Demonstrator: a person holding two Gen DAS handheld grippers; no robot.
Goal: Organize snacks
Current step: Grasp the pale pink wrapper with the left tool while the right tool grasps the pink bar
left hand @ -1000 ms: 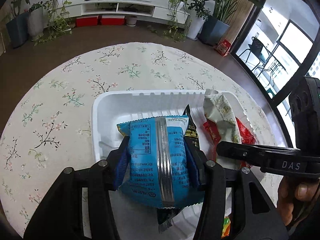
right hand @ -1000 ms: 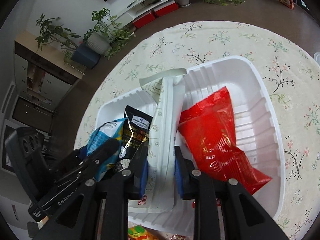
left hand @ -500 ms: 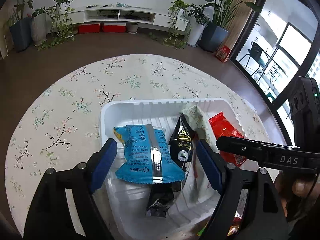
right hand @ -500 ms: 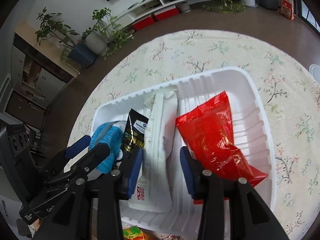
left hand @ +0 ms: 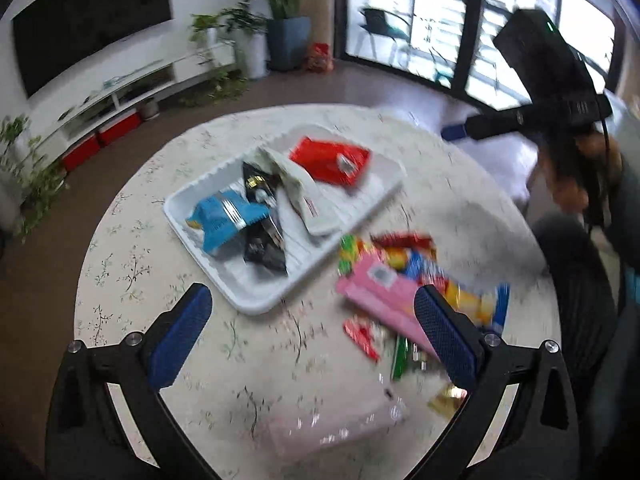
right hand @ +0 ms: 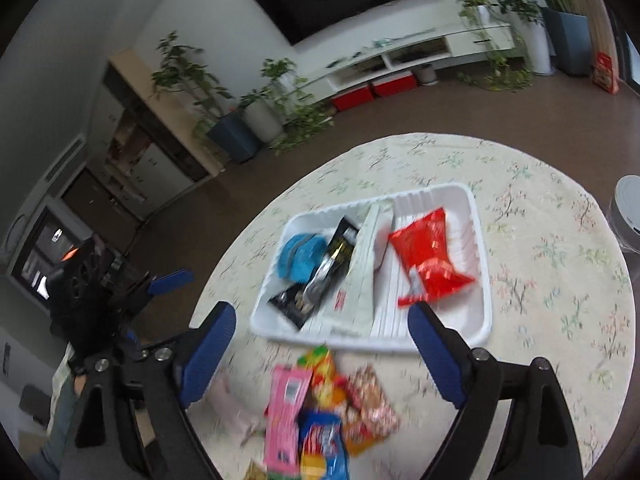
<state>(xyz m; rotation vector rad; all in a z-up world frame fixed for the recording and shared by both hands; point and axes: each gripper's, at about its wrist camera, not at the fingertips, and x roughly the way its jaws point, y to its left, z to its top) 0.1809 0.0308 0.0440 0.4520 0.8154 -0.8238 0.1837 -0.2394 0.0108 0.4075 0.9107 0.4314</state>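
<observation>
A white tray (left hand: pixel 256 300) sits mid-worktop (left hand: pixel 120 280). Inside it, left to right, lie a blue packet (left hand: pixel 224 220), a black packet (left hand: pixel 262 220), a long white packet (left hand: pixel 300 192) and a red packet (left hand: pixel 332 158), long axes roughly across the tray. Loose snacks (left hand: pixel 400 280) beside it are motion-blurred, labels unreadable. The left tool (left hand: pixel 308 332) and right tool (right hand: pixel 320 344) are both opening, nothing between their jaws.

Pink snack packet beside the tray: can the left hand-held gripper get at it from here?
Probably yes. The pink snack packet tops the loose pile, nothing covers it, and the left hand-held gripper hangs above, jaws opening and empty.
</observation>
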